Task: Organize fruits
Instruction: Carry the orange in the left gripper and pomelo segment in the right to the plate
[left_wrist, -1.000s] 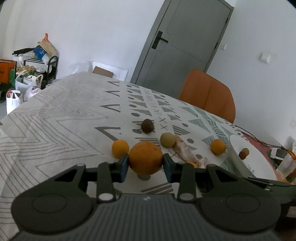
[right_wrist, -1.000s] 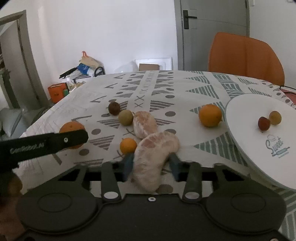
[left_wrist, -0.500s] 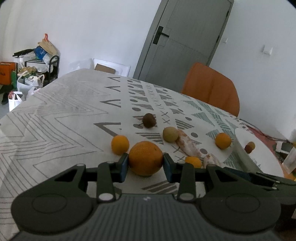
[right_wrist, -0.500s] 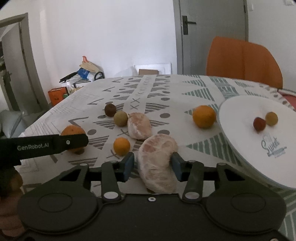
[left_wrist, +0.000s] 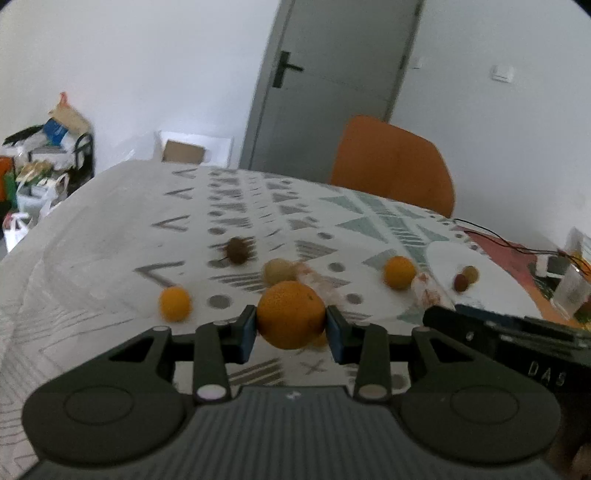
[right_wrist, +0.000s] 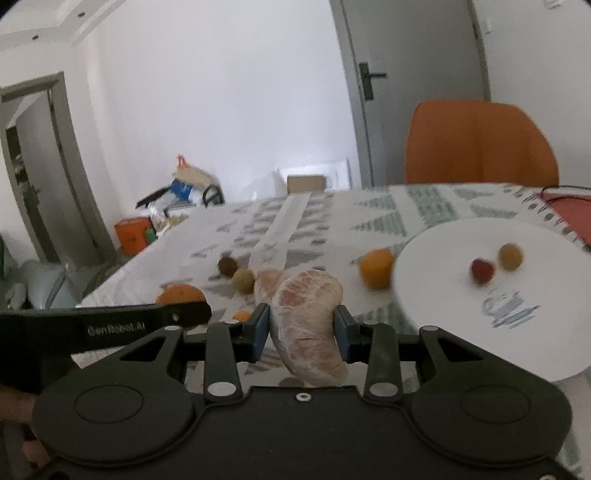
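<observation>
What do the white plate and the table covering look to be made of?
The white plate looks like glazed ceramic or melamine: smooth, evenly white, printed blue motif; I cannot tell which. The table covering looks like matte woven fabric: it drapes softly over the edge, with a printed grey and green pattern.

place: home dining room | signs: patterned tablecloth (left_wrist: 110, 236), orange chair (left_wrist: 395, 166), grey door (left_wrist: 332, 74)

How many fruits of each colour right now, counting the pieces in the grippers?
orange fruits: 4
peeled pale segments: 2
tan round fruits: 2
dark brown fruit: 1
red fruit: 1
Total: 10
</observation>
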